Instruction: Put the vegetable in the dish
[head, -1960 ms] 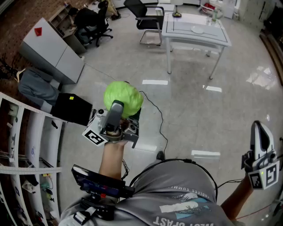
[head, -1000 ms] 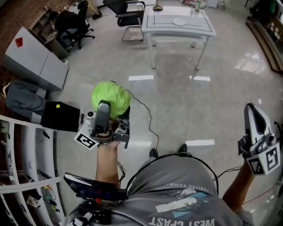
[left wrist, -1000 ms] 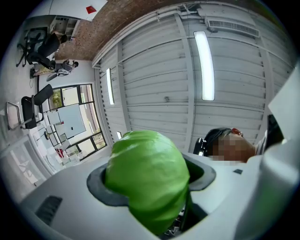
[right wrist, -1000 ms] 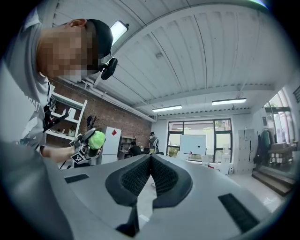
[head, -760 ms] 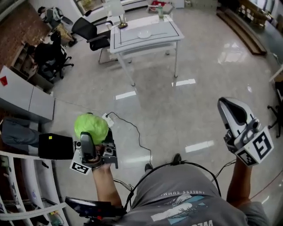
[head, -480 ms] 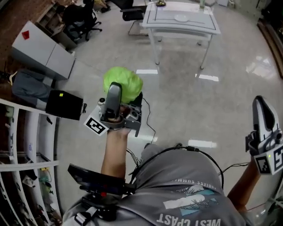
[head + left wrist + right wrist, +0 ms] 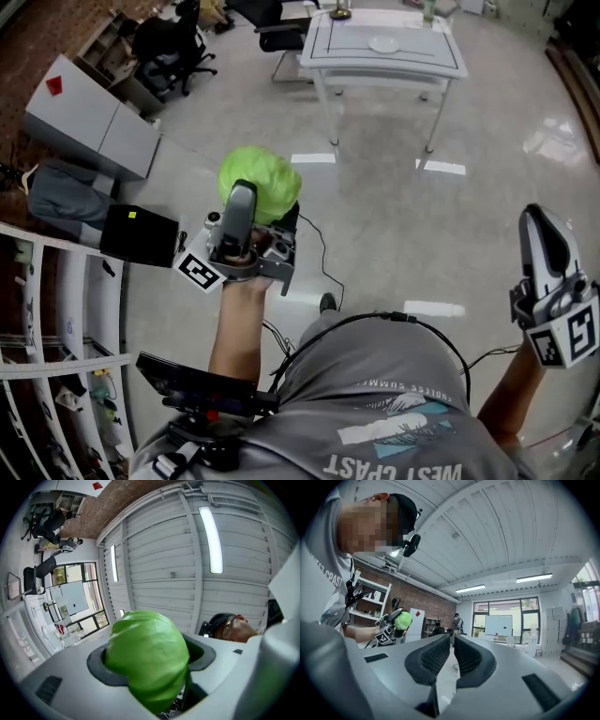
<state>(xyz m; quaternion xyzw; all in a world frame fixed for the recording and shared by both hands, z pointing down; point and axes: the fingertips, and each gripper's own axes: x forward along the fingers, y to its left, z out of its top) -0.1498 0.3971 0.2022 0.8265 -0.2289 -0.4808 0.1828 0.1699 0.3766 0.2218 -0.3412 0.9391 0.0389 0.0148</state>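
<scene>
A round green cabbage [image 7: 262,181] is held up at chest height, and my left gripper [image 7: 255,195] is shut on it. In the left gripper view the cabbage [image 7: 147,660] fills the space between the jaws. Far ahead stands a white table [image 7: 441,64] with a small white dish [image 7: 384,44] on it. My right gripper [image 7: 545,234] is raised at the right, shut with nothing between its jaws [image 7: 453,641]. The right gripper view also catches the cabbage [image 7: 403,620] off to the left.
A grey cabinet [image 7: 89,117] and a black box [image 7: 139,235] stand on the left, with white shelving [image 7: 56,309] beside me. Office chairs [image 7: 281,33] are near the table. A black cable [image 7: 323,253] trails across the glossy floor.
The head view has swung about while I walk. The cabbage stays gripped in the left gripper. The right gripper sits slightly higher than half a second ago.
</scene>
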